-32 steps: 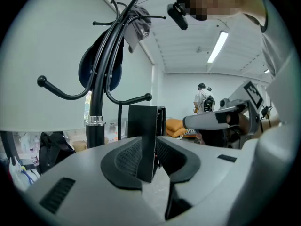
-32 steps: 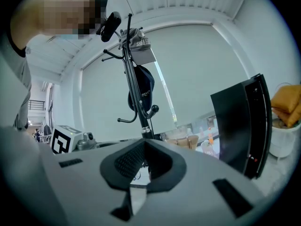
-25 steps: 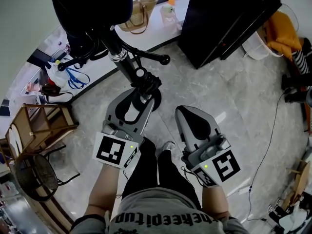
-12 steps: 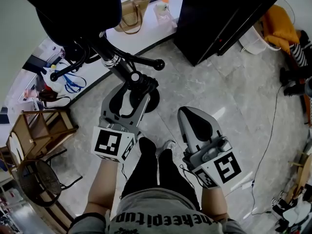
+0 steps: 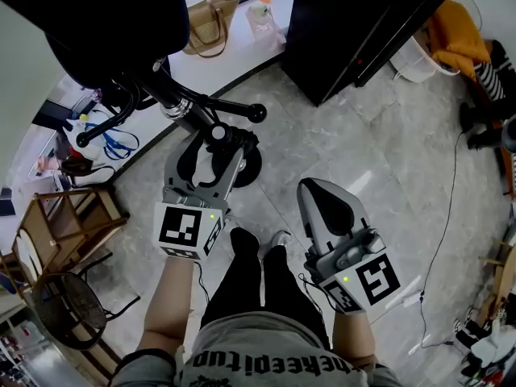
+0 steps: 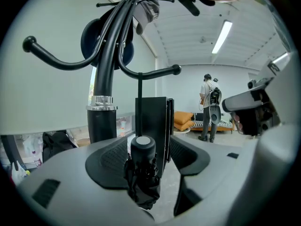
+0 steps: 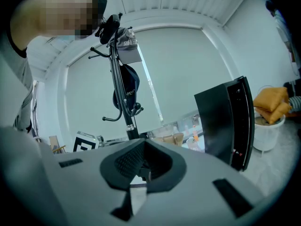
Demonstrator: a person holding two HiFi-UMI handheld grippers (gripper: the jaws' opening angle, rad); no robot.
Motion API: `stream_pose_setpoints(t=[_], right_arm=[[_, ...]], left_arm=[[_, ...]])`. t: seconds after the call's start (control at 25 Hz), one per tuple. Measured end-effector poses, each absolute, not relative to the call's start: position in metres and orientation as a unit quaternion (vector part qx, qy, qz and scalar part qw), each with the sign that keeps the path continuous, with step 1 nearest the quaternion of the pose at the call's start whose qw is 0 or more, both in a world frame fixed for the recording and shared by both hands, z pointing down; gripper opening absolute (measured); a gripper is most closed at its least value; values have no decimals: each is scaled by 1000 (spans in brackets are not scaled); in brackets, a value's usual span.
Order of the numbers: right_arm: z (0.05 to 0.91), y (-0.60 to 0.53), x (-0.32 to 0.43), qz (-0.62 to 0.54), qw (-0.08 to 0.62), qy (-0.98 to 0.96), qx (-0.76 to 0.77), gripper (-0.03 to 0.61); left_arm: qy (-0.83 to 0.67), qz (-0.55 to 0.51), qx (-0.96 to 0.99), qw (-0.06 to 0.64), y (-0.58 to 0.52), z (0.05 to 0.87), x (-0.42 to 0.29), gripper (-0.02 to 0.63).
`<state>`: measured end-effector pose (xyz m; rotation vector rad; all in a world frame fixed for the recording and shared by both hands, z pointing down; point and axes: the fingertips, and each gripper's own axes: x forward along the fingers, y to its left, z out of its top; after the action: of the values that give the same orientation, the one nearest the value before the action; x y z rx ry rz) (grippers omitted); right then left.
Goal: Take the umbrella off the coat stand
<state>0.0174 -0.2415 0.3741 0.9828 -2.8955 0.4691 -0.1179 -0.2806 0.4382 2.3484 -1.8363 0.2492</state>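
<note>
While the jaws of the left gripper (image 5: 214,147) are opening to their full width, the folded black umbrella (image 6: 142,173) stands between them. The pads do not press on it yet. The umbrella hangs just beside the pole of the coat stand (image 6: 102,121), low on it, from a thin strap (image 6: 139,86) that goes up to a curved hook (image 6: 157,73) with a round knob at the end. The right gripper (image 5: 316,192) waits well apart from the stand, with its jaws together and nothing between them.

The step in hand, I think, is to take hold of the umbrella. To do it well, the left gripper should first bring the umbrella to the middle of the two pads, because now it sits nearer to the left pad. It is better to close on the firm part just under the round cap, not on the loose cloth lower down, which can slip. After the grip is firm, the umbrella should go up first and then outward along the hook, so that the strap passes over the knob. A straight pull could catch the strap and shake the stand.
</note>
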Motion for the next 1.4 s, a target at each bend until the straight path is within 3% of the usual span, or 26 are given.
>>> stream_pose_setpoints(t=[0.2,0.76,0.96,1.4], right_arm=[[369,-244,19,162,8,-931,327,11],[386,-238,29,154,45,-926,340,11],[385,-237,27,154,46,-927,340,11],[379,-235,24,148,40,-931,332,11]], left_arm=[[-608,89,785,76,-288,444,-116,278],[-612,110,780,70,-298,458,-119,278],[-620,116,773,73,-296,458,-123,204],[-616,110,778,63,-287,433,-120,199]])
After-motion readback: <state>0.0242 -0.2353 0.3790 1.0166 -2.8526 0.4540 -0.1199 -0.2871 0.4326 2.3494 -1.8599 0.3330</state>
